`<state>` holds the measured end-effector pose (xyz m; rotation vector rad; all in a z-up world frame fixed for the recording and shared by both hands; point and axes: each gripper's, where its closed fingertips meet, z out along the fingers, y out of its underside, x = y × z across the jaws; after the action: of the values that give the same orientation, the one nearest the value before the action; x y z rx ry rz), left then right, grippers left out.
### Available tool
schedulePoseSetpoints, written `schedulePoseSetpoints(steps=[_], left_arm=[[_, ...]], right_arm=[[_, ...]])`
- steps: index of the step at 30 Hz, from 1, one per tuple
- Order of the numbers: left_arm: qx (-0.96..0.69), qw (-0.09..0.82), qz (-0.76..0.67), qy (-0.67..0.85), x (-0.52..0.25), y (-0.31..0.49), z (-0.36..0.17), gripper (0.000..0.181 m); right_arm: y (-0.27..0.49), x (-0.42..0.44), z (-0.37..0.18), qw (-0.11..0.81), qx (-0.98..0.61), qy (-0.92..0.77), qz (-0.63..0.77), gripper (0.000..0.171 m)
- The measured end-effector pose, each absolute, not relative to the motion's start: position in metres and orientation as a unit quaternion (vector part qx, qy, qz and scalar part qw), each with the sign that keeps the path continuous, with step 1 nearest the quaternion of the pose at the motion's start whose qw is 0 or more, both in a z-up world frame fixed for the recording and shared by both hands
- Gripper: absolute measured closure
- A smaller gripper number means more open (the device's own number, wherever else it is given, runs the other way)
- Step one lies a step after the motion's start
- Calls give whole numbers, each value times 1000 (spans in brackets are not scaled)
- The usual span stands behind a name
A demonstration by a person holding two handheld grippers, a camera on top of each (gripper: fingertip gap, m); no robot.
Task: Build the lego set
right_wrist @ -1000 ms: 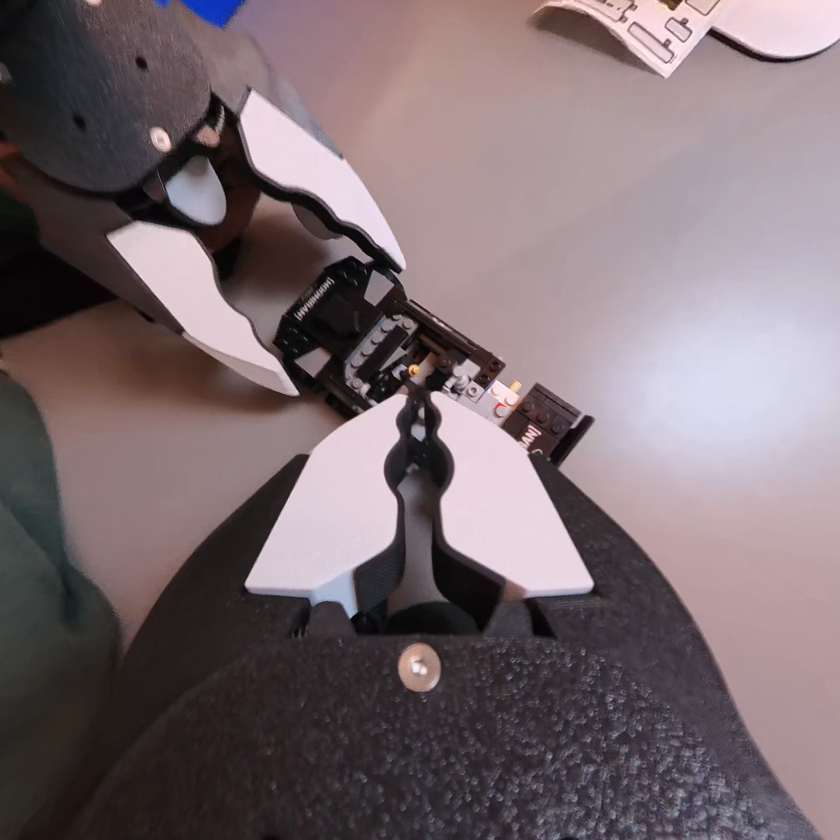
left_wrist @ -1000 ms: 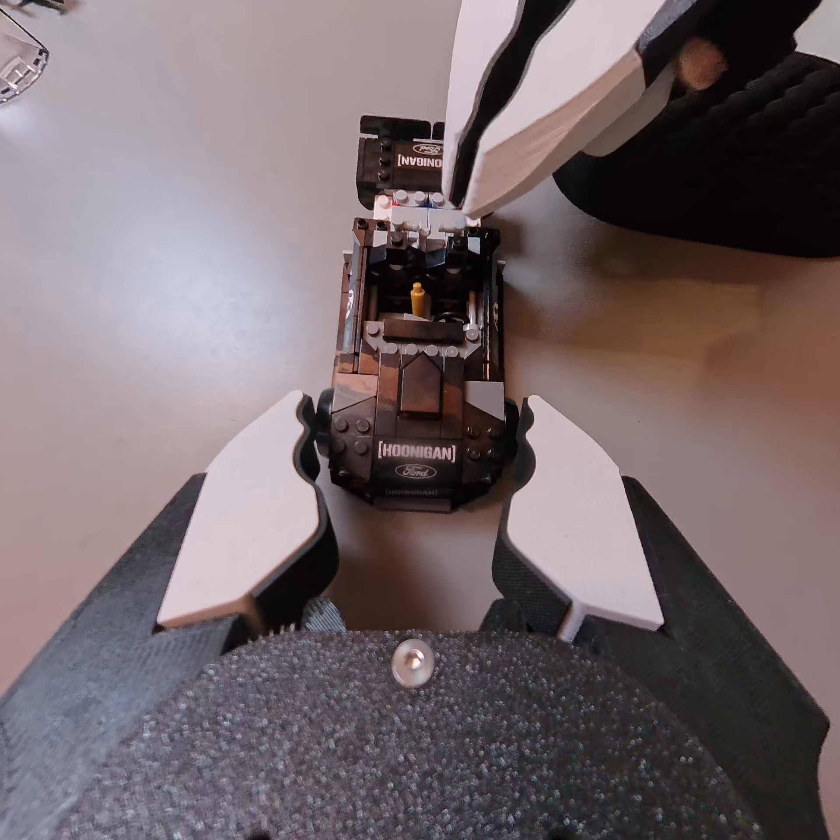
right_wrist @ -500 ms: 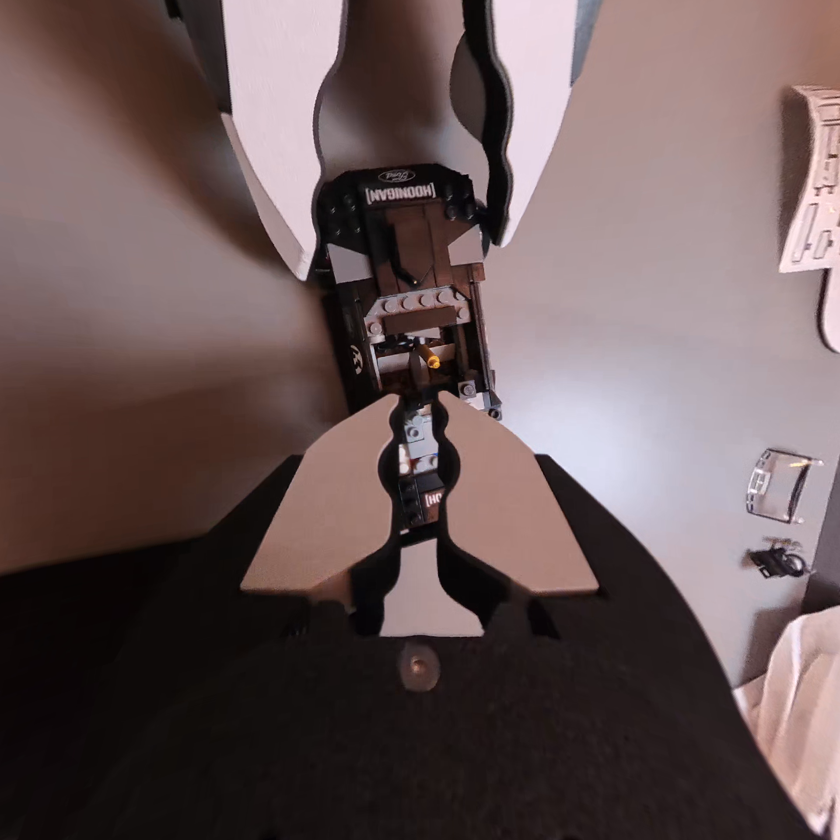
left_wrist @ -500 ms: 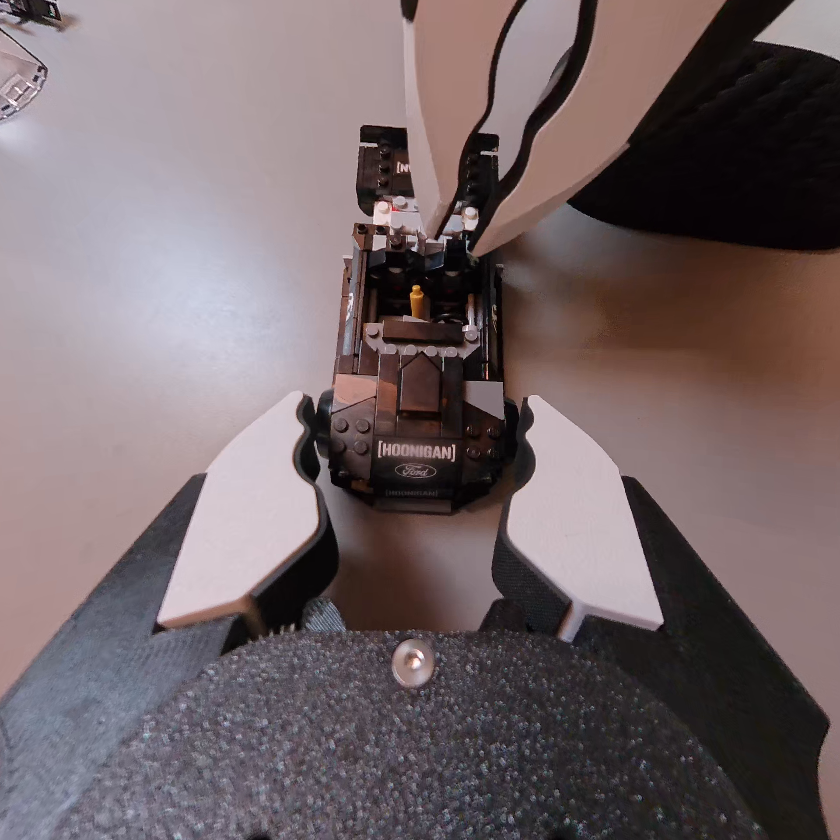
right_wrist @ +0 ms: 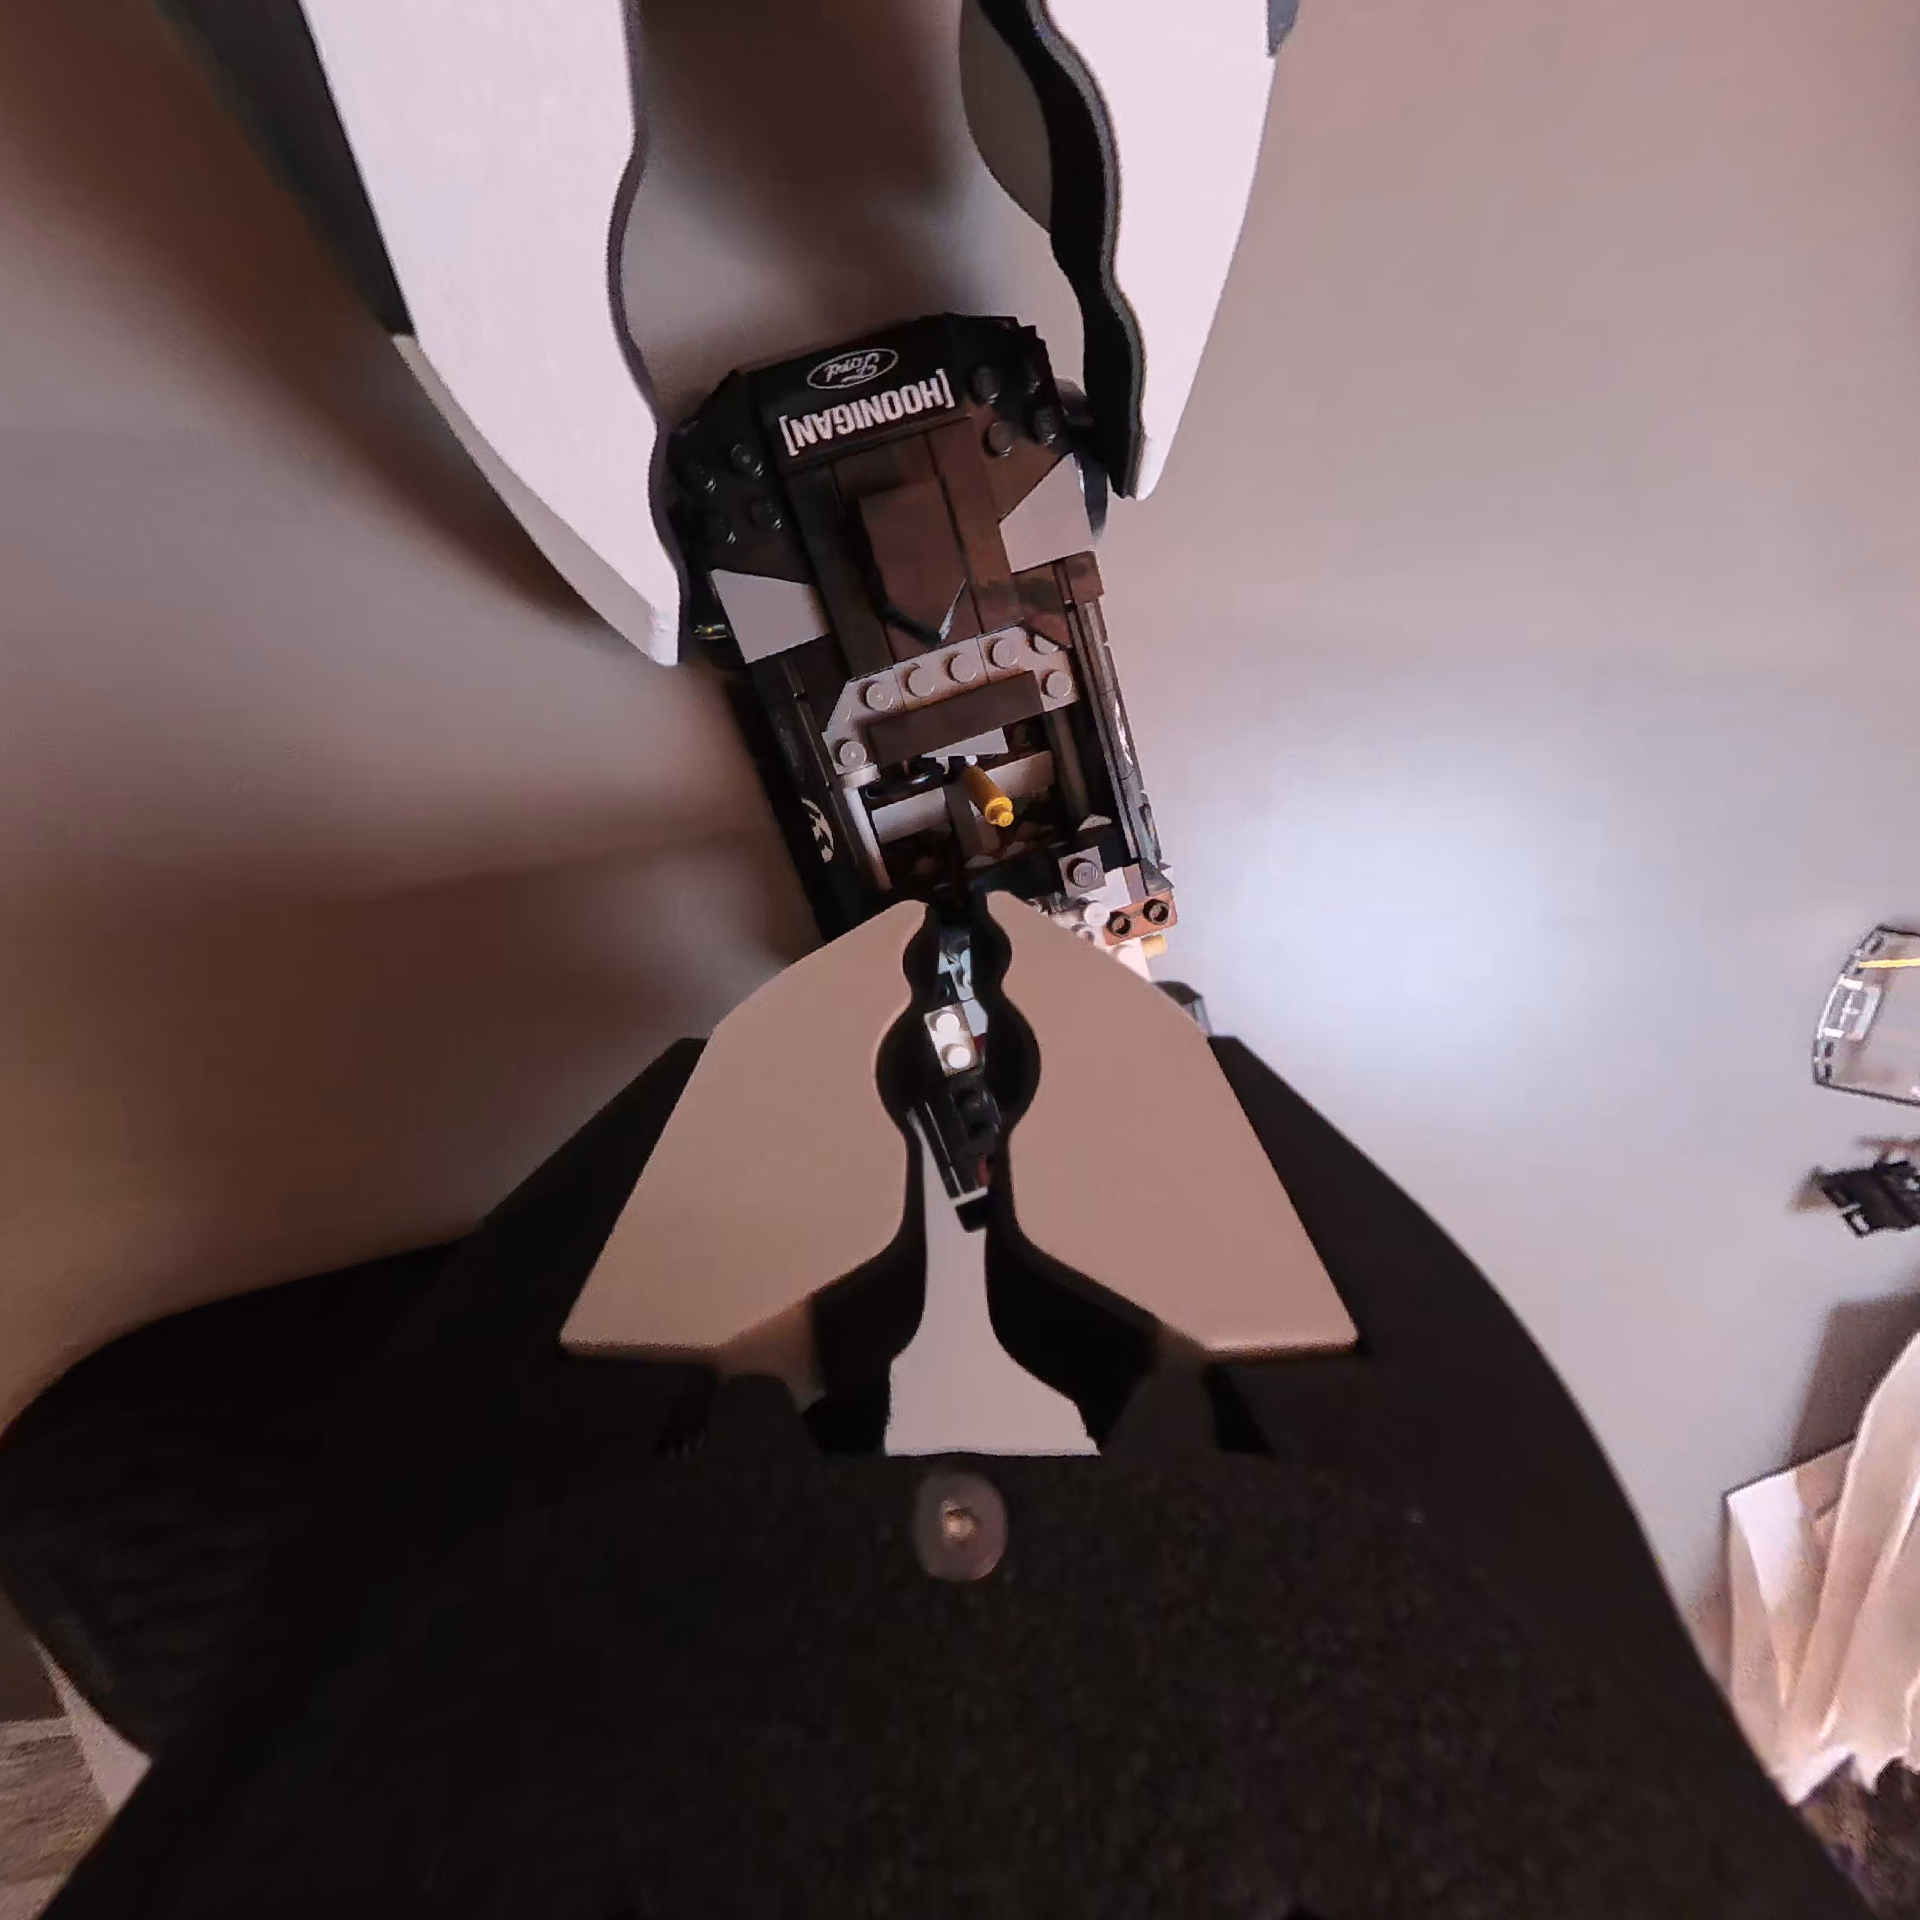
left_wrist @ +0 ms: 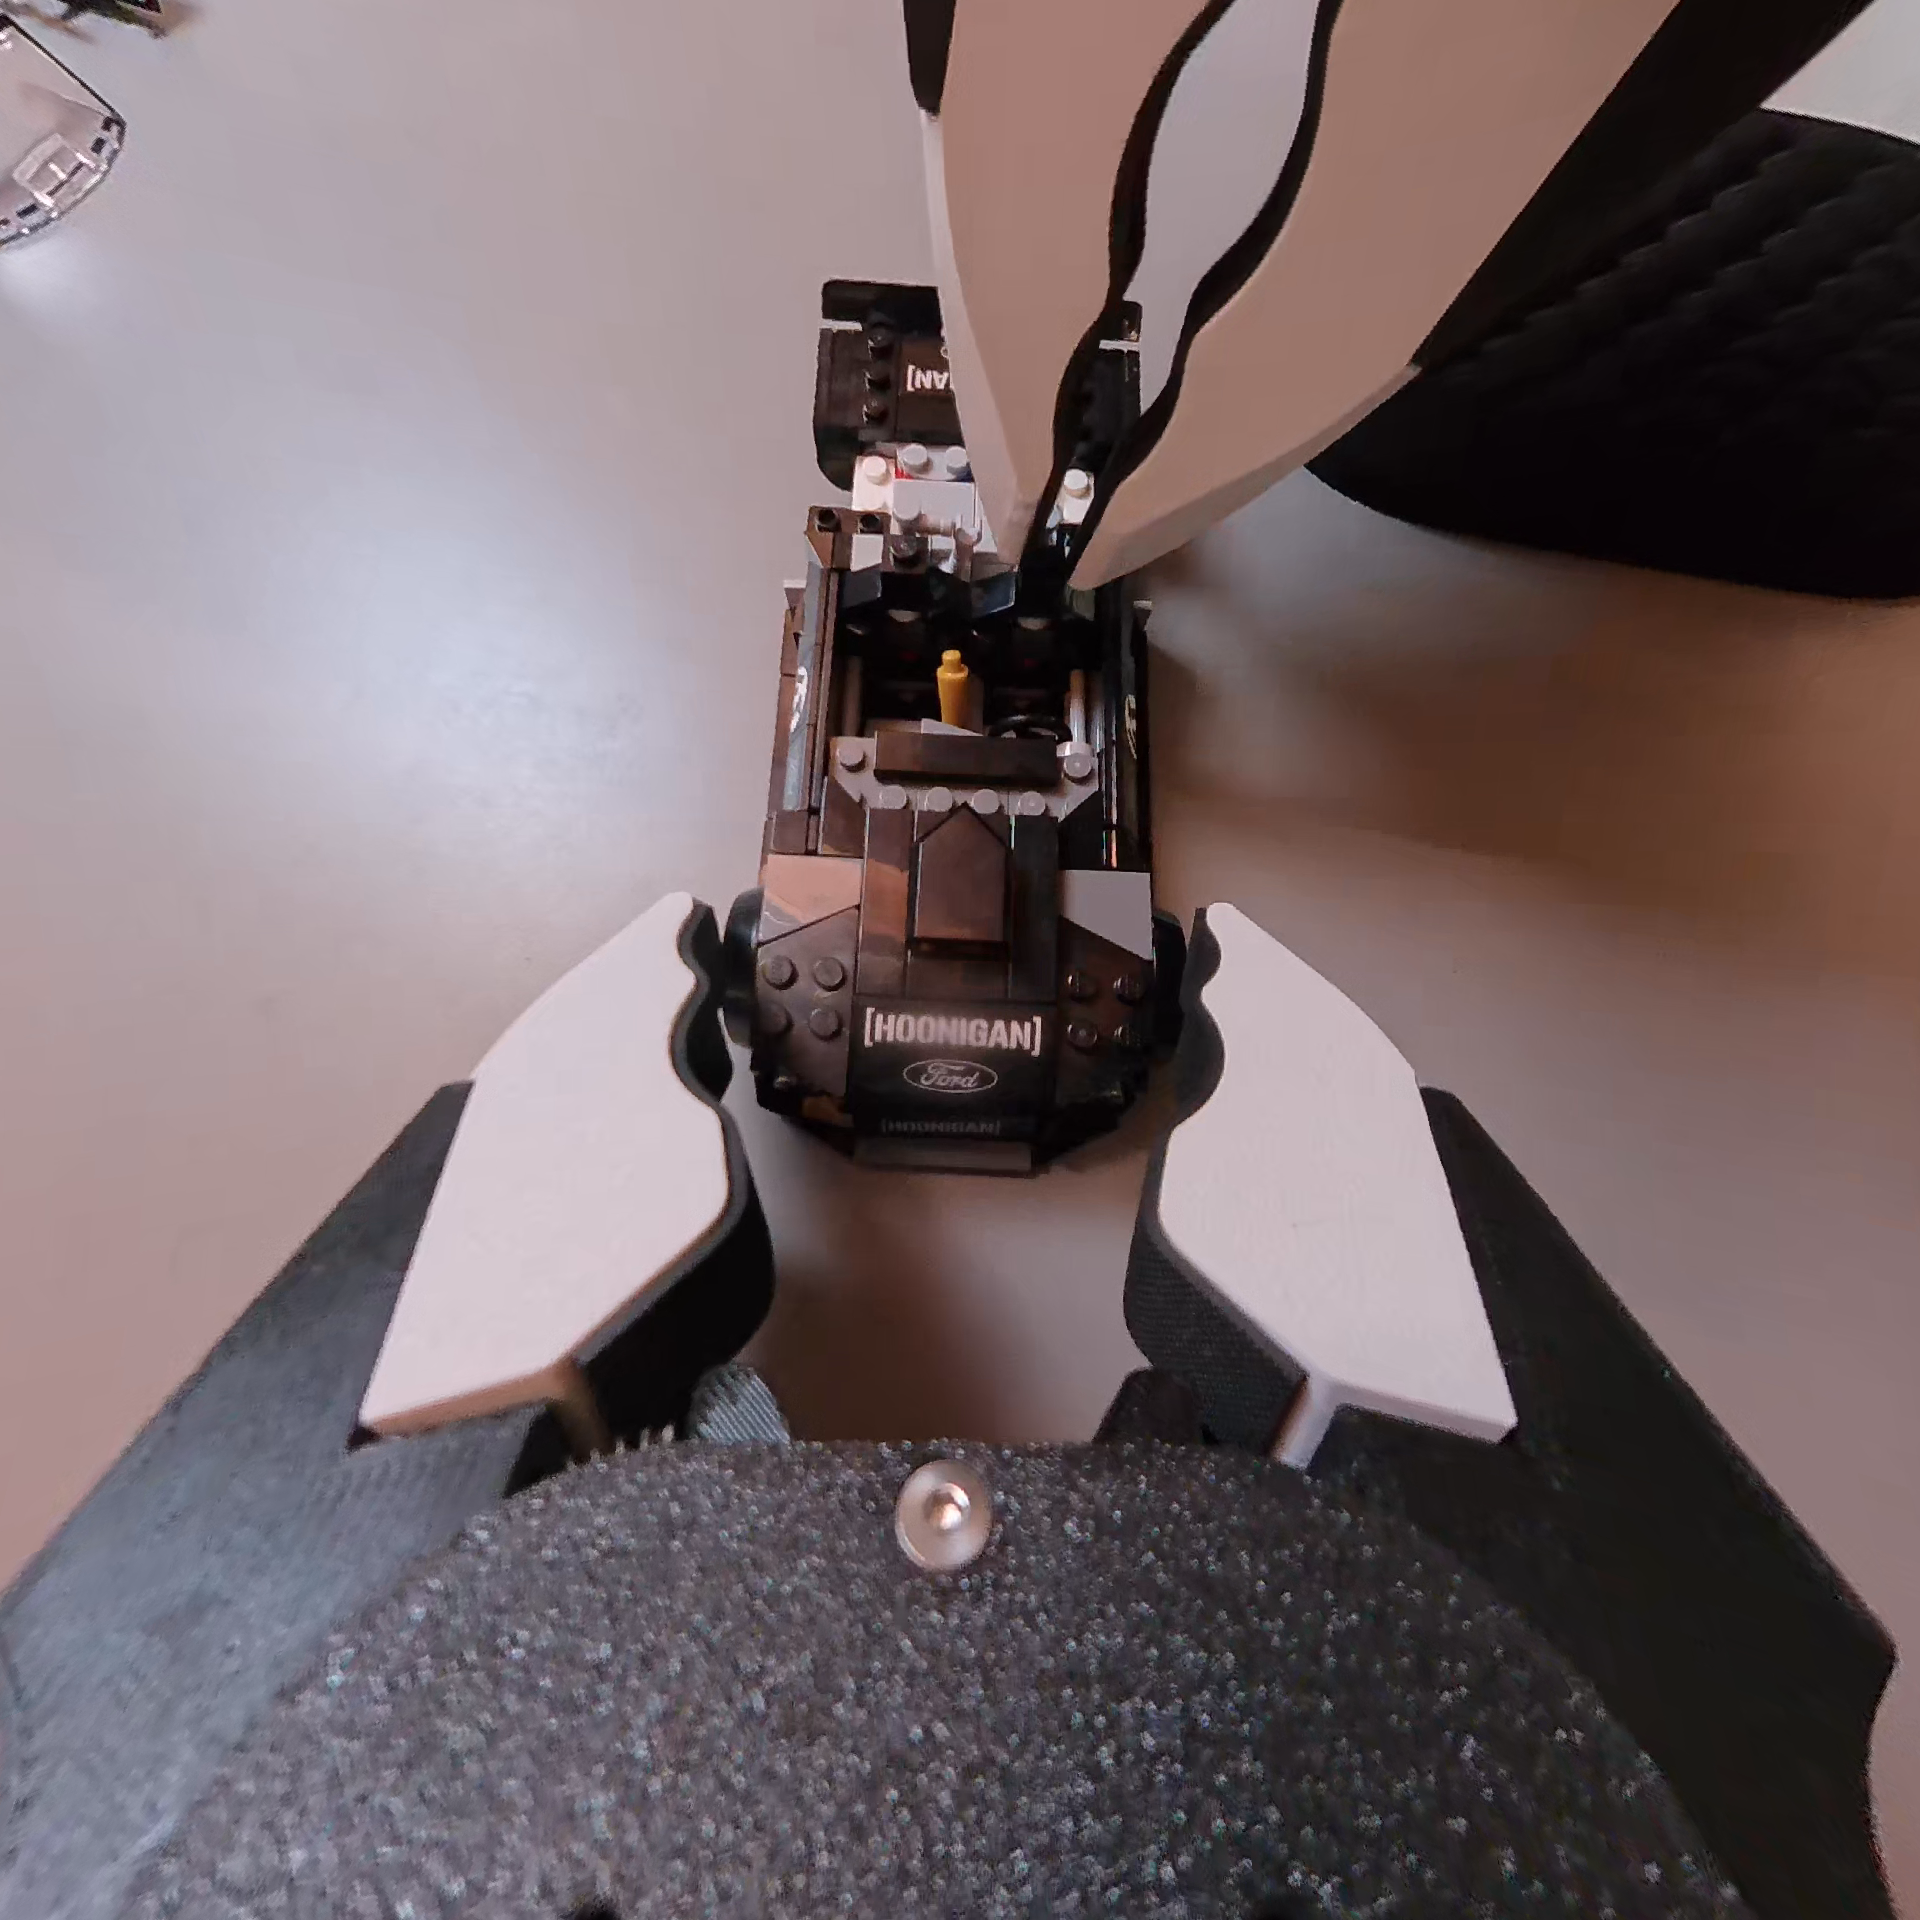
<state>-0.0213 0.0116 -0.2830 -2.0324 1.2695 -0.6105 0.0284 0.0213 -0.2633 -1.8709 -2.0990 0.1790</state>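
Note:
A black lego car (left_wrist: pixel 961 914) stands on the grey table (left_wrist: pixel 416 623), its cockpit open with a yellow lever (left_wrist: pixel 951 681) inside. My left gripper (left_wrist: pixel 951 935) is shut on the car's front end, one finger against each side by the front wheels. My right gripper (left_wrist: pixel 1051 561) comes down from the far side, its tips nearly together on a small black piece at the rear edge of the cockpit. The right wrist view shows the car (right_wrist: pixel 914 582) lengthwise, my right gripper (right_wrist: pixel 961 909) over its rear and the left gripper (right_wrist: pixel 899 566) around its nose.
A clear windscreen piece (left_wrist: pixel 52 177) lies at the far left, and shows in the right wrist view (right_wrist: pixel 1870 1029) at the right edge. A few small black parts (right_wrist: pixel 1870 1195) and a white plastic bag (right_wrist: pixel 1849 1558) lie below it. Spacing between my two grippers at the tips: around 6 centimetres. Both grippers' tips are roughly 25 centimetres from the clear windscreen piece (left_wrist: pixel 52 177). Look for it in the right wrist view (right_wrist: pixel 1851 1003) too.
My right gripper has swung round from the car's side to face the left gripper along the car. Its tips moved from the white rear bricks to the cockpit's rear edge. The left gripper held still.

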Motion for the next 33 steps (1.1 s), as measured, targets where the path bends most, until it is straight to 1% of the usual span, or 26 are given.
schedulePoseSetpoints(steps=[11,20,24,26,29,33], left_arm=[[-784,329,-228,474,-21,10,-283,97],[-784,329,-228,474,-21,10,-283,97],[-784,328,-229,474,-21,10,-283,97],[-784,327,-231,475,-22,10,-283,97],[-783,327,-231,475,-22,10,-283,97],[-782,329,-233,476,-21,10,-283,97]], right_arm=[[22,29,-263,150,-719,-676,53,166],[22,29,-263,148,-726,-670,48,166],[22,29,-262,162,-711,-682,54,164],[25,29,-253,184,-707,-680,67,163],[27,34,-244,203,-713,-664,96,164],[23,36,-253,199,-723,-651,118,164]])
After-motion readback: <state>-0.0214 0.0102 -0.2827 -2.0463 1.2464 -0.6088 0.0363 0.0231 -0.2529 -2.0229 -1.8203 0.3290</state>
